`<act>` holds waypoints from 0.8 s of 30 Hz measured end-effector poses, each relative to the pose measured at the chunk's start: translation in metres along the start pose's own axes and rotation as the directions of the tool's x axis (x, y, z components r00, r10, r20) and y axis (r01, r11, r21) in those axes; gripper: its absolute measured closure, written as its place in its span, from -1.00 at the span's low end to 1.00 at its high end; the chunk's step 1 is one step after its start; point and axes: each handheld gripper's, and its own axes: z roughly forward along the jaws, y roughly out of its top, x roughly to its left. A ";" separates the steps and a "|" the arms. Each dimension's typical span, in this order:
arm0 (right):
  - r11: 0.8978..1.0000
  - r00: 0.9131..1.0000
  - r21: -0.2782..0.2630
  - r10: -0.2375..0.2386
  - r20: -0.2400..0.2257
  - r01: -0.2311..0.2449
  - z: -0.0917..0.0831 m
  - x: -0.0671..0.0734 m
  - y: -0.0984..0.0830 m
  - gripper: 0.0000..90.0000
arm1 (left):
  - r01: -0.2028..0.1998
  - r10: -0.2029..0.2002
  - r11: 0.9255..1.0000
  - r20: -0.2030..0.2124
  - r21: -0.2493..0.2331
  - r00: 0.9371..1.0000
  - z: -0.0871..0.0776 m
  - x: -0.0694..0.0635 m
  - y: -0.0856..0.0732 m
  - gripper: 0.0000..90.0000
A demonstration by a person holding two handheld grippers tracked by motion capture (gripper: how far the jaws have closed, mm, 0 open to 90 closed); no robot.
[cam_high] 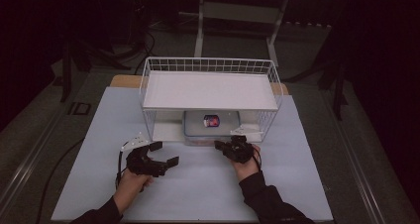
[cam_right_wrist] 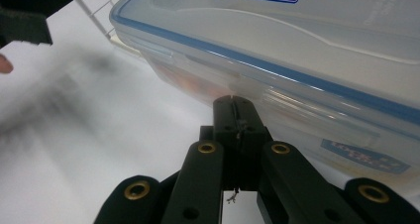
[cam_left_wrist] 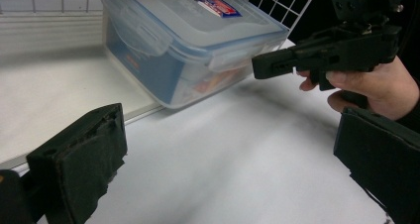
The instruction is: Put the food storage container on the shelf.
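While both hands rest on the near half of the white table, the left gripper sits near-left with its jaws spread wide and nothing between them. In the left gripper view its two padded fingers stand far apart over bare table. To the right, the right gripper has its jaws pressed together, tips touching the near wall of the box; whether they pinch the box's edge or latch I cannot tell. The right gripper view shows the closed tips against the box just below its blue-rimmed lid. That clear box, with a red and blue label on its lid, sits on the lower level of the white wire rack, under the shelf, its near side sticking out slightly toward the person.
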 end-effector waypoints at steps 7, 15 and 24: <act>1.000 1.000 -0.014 0.018 0.020 -0.018 0.013 -0.004 0.009 1.00 | -0.005 0.005 1.000 -0.006 0.001 1.000 0.000 0.001 -0.001 -1.00; 0.999 0.999 -0.030 0.026 0.043 -0.025 0.025 -0.007 0.017 1.00 | -0.016 0.016 1.000 -0.005 0.000 1.000 -0.001 0.000 -0.001 -1.00; 0.997 0.997 -0.061 0.053 0.059 -0.049 0.030 -0.016 0.024 1.00 | -0.021 0.021 1.000 -0.006 0.000 1.000 -0.002 0.000 -0.001 -1.00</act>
